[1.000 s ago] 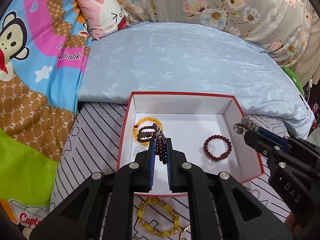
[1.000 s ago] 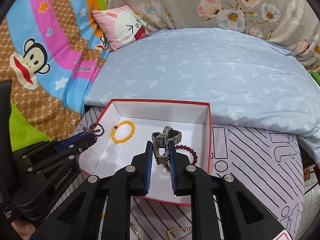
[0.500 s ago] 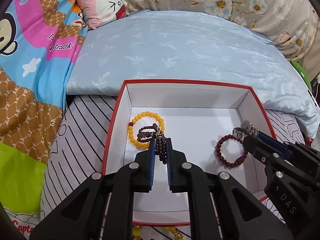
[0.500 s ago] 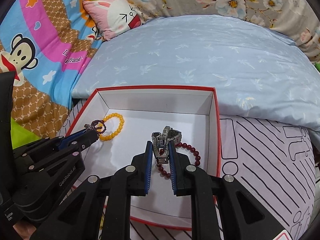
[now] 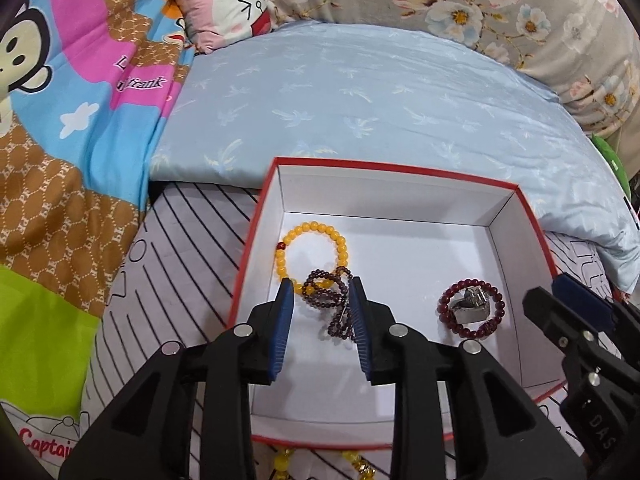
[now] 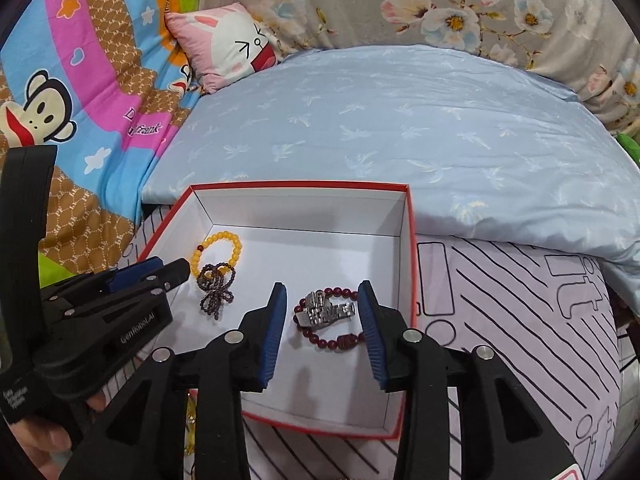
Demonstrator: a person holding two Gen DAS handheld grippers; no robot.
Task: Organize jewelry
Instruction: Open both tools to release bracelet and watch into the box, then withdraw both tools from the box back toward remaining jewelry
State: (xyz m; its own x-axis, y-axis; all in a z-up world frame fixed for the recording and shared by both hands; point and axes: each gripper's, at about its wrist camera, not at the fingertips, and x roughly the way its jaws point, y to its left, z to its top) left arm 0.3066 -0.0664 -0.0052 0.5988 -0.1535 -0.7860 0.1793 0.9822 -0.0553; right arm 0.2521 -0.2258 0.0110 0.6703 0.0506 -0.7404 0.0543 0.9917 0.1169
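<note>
A red-rimmed white box point(image 5: 256, 236) point(image 6: 412, 240) lies on the bed. Inside it, a yellow bead bracelet point(image 5: 312, 229) point(image 6: 218, 240) rests at the left. A dark purple bead string point(image 5: 326, 300) point(image 6: 216, 292) lies partly over the yellow one, between the spread jaws of my left gripper point(image 5: 322, 292), which are opening; the pads do not press it. A silver watch point(image 5: 472, 306) point(image 6: 330, 312) lies on a dark red bead bracelet point(image 5: 448, 316) point(image 6: 328, 342) at the right. My right gripper point(image 6: 323, 294) hangs over them, its jaws opening and clear of the watch.
More yellow beads point(image 5: 282, 460) lie on the striped sheet point(image 6: 500, 300) just in front of the box. A light blue quilt point(image 5: 380, 100) rises behind the box, with a pink rabbit pillow point(image 6: 228, 46) and a cartoon blanket point(image 5: 60, 120) at the left.
Both grippers have let go: the purple bead string dropped onto the box floor by the yellow bracelet, the watch onto the red bracelet. The left gripper sank closer to the box.
</note>
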